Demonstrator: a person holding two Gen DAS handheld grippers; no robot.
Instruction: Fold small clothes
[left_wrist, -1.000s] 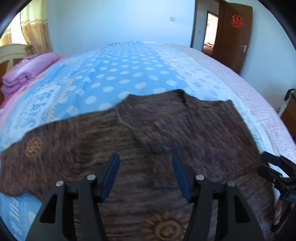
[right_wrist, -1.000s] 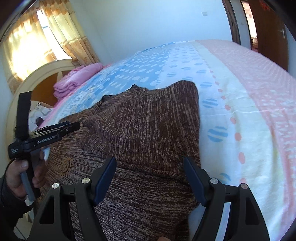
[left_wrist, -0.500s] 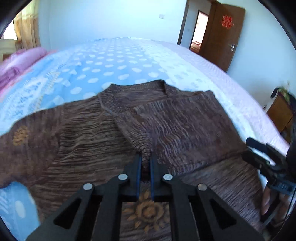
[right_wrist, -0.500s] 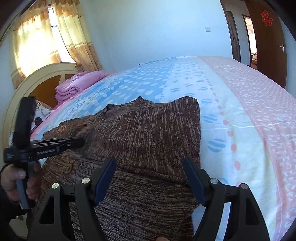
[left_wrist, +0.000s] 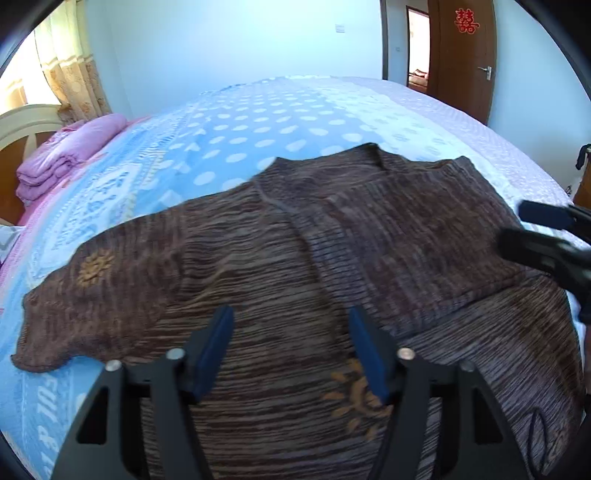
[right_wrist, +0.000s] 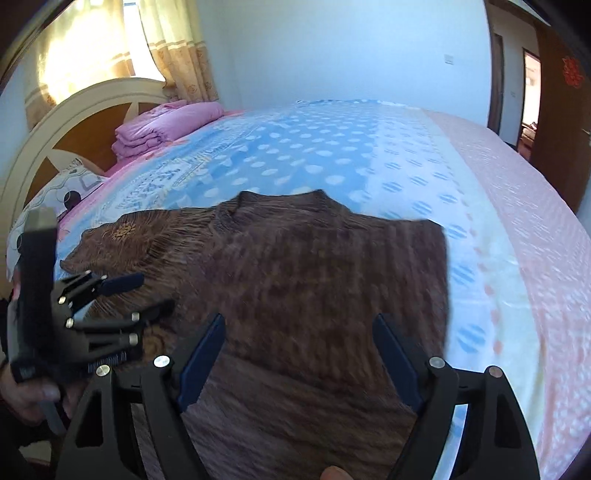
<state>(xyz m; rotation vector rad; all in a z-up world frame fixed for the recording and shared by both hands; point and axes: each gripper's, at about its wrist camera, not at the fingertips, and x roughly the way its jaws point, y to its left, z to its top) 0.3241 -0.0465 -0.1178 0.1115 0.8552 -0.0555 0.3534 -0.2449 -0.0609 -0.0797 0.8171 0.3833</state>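
A brown knit sweater (left_wrist: 258, 266) with orange sun patches lies flat on the bed. Its right sleeve and side are folded over the body (left_wrist: 406, 236); its left sleeve (left_wrist: 92, 288) lies spread out to the left. My left gripper (left_wrist: 290, 325) is open and empty, above the sweater's lower middle. My right gripper (right_wrist: 299, 332) is open and empty, above the folded right side (right_wrist: 314, 266). Each gripper shows in the other's view: the right one (left_wrist: 543, 236) at the right edge, the left one (right_wrist: 122, 295) at the left.
The bed (left_wrist: 277, 122) has a blue, white and pink dotted cover. Folded pink bedding (left_wrist: 62, 158) sits by the headboard (right_wrist: 74, 122) at the left. A curtained window is at far left. A brown door (left_wrist: 461, 55) stands at the far right.
My left gripper, open a second ago, was shut on the fold's edge half a second ago, and is now open and drawn back. My right gripper stayed open and pulled back, higher.
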